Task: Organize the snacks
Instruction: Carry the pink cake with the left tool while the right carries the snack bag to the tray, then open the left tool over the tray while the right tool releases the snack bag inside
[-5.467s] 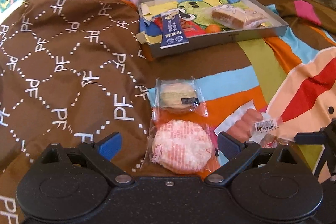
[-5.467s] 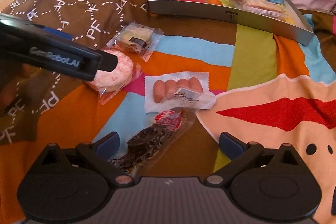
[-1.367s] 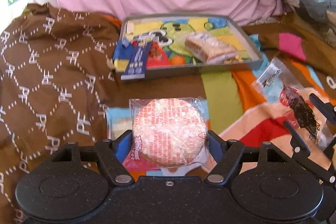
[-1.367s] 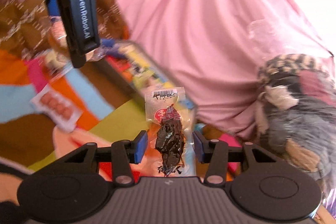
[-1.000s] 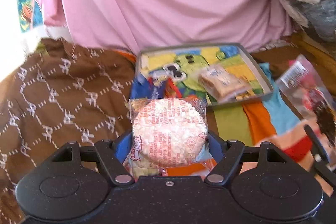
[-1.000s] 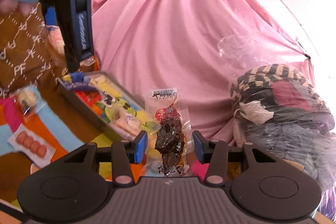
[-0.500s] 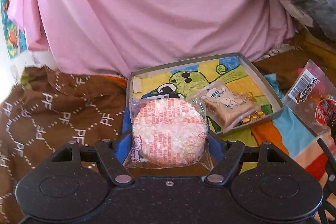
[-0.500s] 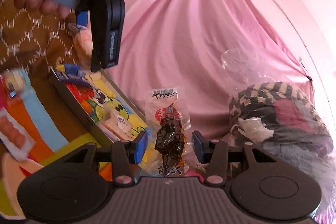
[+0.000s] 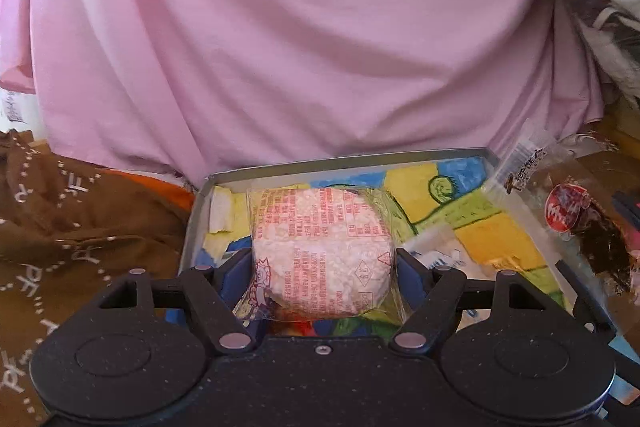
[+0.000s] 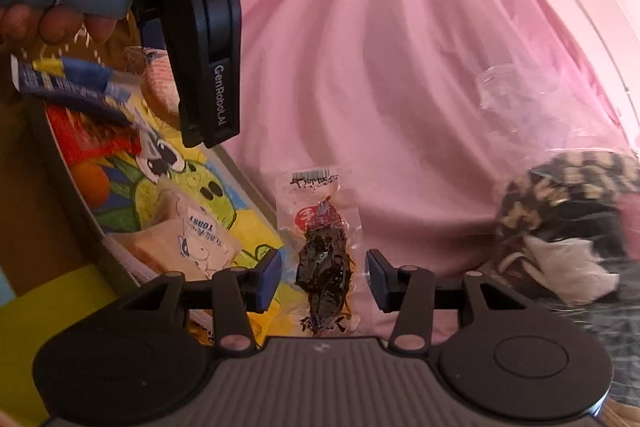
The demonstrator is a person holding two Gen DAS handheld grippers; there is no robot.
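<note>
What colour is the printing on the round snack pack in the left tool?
Red print over a white puffed cake, on the round snack pack; clearest in the left wrist view.

My left wrist camera looks close down over the tray [image 9: 400, 157]; my right views it from its right, sharing it.

— What's underneath it all?
— A bed, by the look of it, covered by a brown blanket [image 9: 80, 227] printed with white "PF" letters and, further right, by orange, yellow and blue cloth.
— What lies on it?
— A shallow grey tray [image 9: 192, 227] with a cartoon lining. Behind it, pink cloth [image 9: 300, 47] hangs down to the bed.
</note>
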